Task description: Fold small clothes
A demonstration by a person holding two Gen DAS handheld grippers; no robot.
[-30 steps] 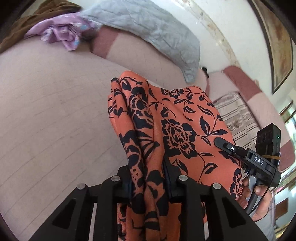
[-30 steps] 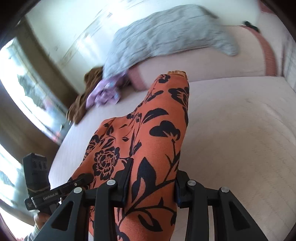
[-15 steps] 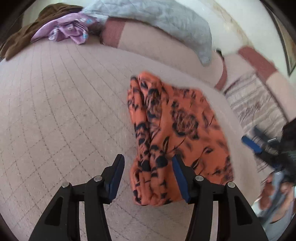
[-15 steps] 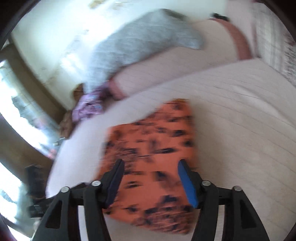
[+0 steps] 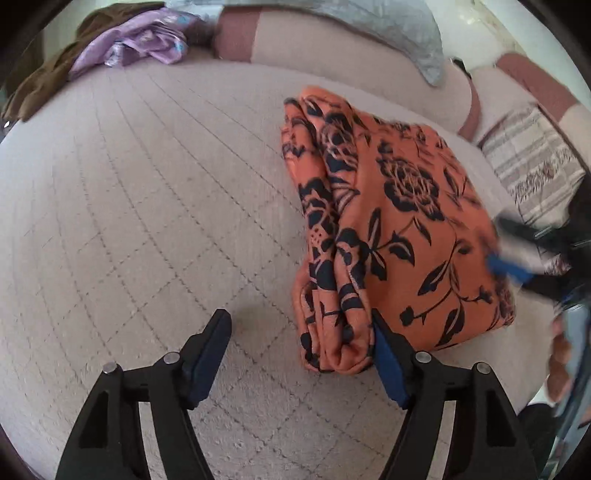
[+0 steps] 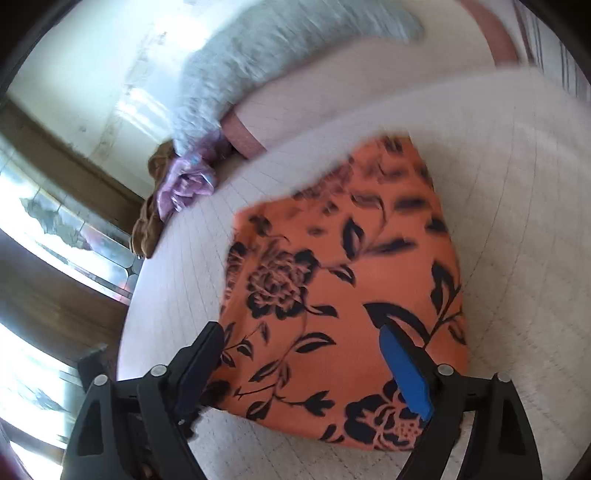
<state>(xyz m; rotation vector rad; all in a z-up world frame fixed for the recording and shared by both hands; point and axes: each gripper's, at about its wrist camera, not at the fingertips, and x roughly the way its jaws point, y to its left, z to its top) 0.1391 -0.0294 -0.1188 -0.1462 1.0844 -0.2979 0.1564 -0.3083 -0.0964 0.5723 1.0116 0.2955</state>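
One wide quilted bed cover fills both views, and everything here is placed against it. At its far edge lies a grey pillow, and in the far left corner sit a brown cloth and a crumpled purple garment; a striped cushion lies off its right side. None of these touch the folded orange floral garment, which lies flat on the cover right of centre, its long axis running from the near edge toward the pillow, the bunched fold along its left side.

The left gripper is spread wide and holds nothing; its right finger is at the garment's near left corner. The right gripper, blurred, is likewise wide apart and empty, its fingers straddling the garment's near end from above.
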